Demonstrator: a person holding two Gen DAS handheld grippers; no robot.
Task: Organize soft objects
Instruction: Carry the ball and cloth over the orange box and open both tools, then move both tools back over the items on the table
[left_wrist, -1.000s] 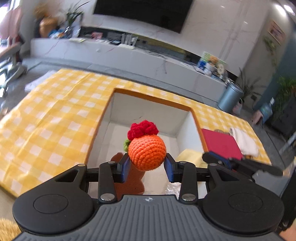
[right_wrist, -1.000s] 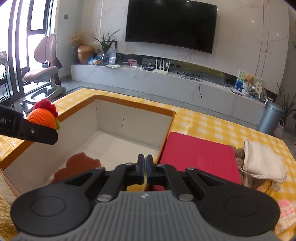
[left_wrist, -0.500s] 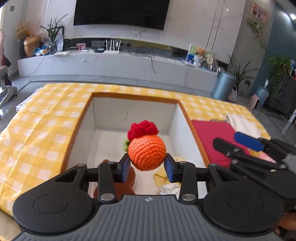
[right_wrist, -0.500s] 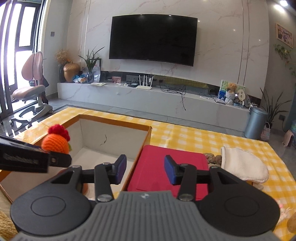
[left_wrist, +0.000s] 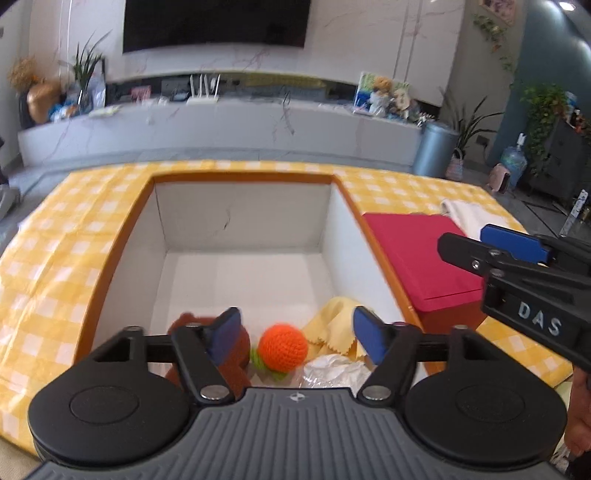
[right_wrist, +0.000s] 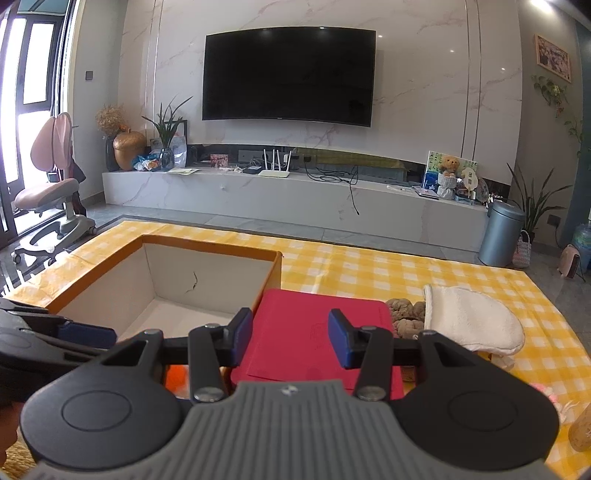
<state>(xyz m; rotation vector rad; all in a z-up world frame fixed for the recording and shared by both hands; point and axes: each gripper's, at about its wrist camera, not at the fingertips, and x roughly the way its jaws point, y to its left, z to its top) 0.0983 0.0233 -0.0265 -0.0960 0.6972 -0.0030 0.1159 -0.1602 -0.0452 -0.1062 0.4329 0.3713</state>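
Yellow-checked cloth covers the worktop (left_wrist: 55, 258), and sunk into its middle is an orange-rimmed box (left_wrist: 354, 206) with white inner walls, a television wall and a long marble shelf behind it. Going from the left: a brown soft toy (left_wrist: 236, 347) lies on the box floor, partly hidden by the left tool's near finger. The left tool (left_wrist: 297, 334) hangs over the near end of the box, and its jaws have just been opening; they now stand wide, with the pads clear of everything. The crocheted orange ball (left_wrist: 282, 351) lies below and between them on the box floor, touching neither pad, its green leaf tucked under its left side, so it reads as released. Just right of it lie a yellow cloth (left_wrist: 334, 317) and some crinkled white wrapping (left_wrist: 338, 371).

Outside the box, against its right wall, stands a red box (right_wrist: 317, 332). The right tool (right_wrist: 290, 334) is held above its near edge, jaws about half open and empty. To the right and slightly ahead of that tool lies a white mitt (right_wrist: 472, 321), its long axis running away to the right, over a brown plush (right_wrist: 402, 314). Both sit much nearer the right tool than the left, so the next pick looks to be its job.
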